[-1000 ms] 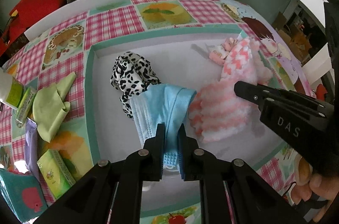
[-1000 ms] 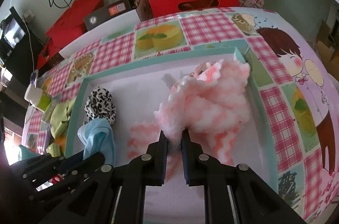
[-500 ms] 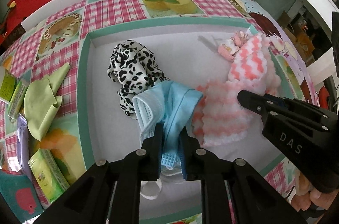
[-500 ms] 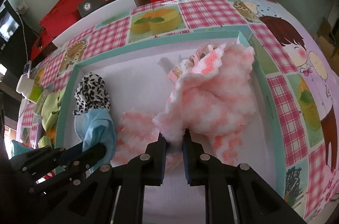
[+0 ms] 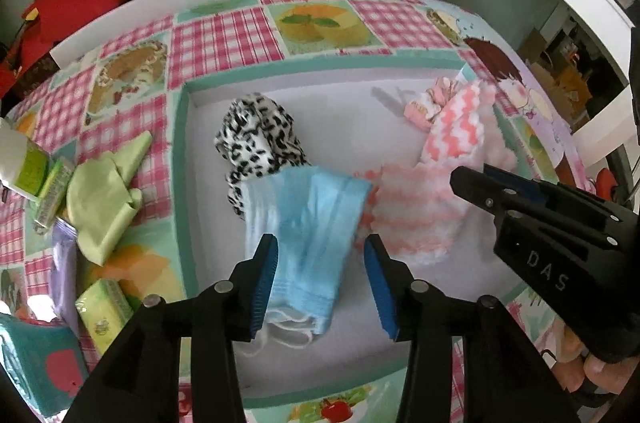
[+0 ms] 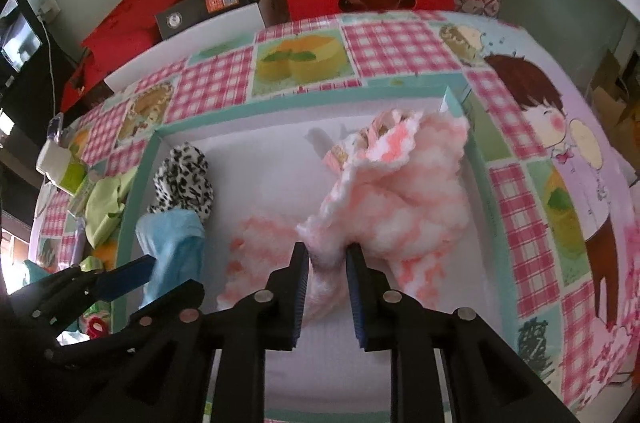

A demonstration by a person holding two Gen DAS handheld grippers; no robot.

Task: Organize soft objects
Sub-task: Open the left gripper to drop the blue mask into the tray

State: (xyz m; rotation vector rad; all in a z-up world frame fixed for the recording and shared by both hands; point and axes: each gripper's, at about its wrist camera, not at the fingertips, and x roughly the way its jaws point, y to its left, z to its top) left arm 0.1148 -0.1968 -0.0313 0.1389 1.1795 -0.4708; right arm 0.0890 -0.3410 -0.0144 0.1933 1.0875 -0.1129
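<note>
Nearest in, the left gripper [image 5: 320, 279] is standing with its jaws well apart; they have just been opening, and the blue cloth [image 5: 308, 223] is lying between the blue pads, neither pad pressing on it, its white-edged end closest to the gripper. The release of this piece looks finished or nearly so.

To the right of it, the right gripper [image 6: 327, 289] is pointing down with its jaws only a little apart; they too have just been easing open. A tuft of the pink fluffy cloth [image 6: 400, 199] is sitting between the pads and seems to be touching both, so I am reading this as a grip that is loosening, not yet let go. The bulk of that cloth is bunching up just beyond the fingertips and spreading away to the right.

Just beyond the blue cloth, touching its far edge, the leopard-print cloth [image 5: 256, 143] is lying in a heap. All three are resting inside the white tray [image 5: 336, 99] with its teal rim, which is sitting on the patterned desk [image 5: 224, 39].

Far left of the left gripper, outside the tray, a green cloth [image 5: 104, 199] is lying crumpled on the desk among small packets. Judging by that, the gathering is well along: three soft pieces are in, the pink one needs releasing, and the green one probably remains to be fetched.
</note>
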